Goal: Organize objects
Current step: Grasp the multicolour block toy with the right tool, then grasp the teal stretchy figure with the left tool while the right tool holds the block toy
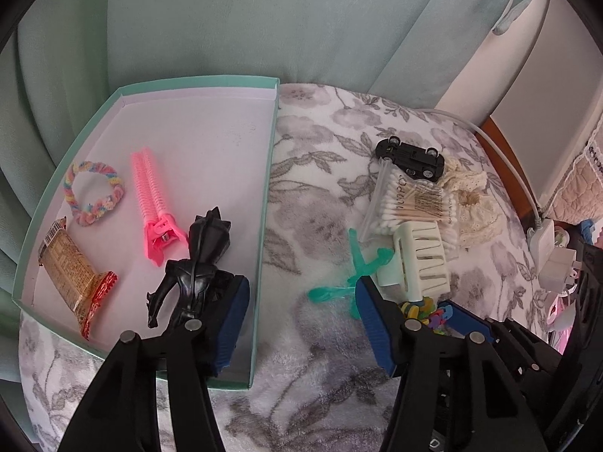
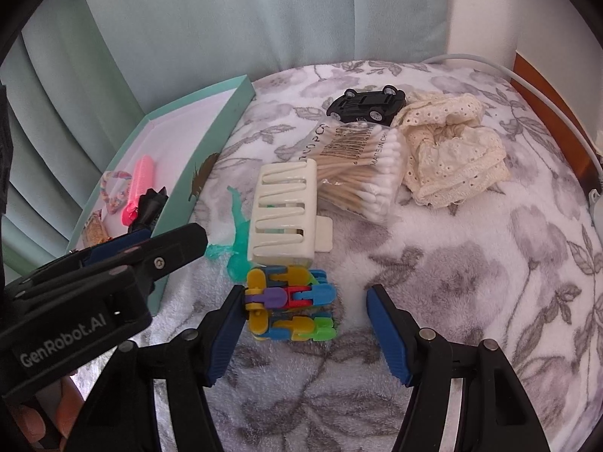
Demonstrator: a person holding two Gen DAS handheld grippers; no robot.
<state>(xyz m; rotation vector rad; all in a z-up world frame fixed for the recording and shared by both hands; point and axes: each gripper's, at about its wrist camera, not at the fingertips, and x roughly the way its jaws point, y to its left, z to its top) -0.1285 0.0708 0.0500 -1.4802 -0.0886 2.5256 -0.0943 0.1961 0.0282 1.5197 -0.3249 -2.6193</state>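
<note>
Figurine, glossy black moulded plastic, spiky head: lies in teal cardboard box, against left finger of left gripper, jaws spread wide. Block cluster, interlocking multicoloured plastic pieces: on floral fleece blanket, between wide-open fingers of right gripper, touching left pad.

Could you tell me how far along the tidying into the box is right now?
Done: hair tie, pink clip, snack bar and black figure lie in the box. In hand: right gripper straddles the colourful toy. Left: car, cotton swabs, cream clip.
</note>
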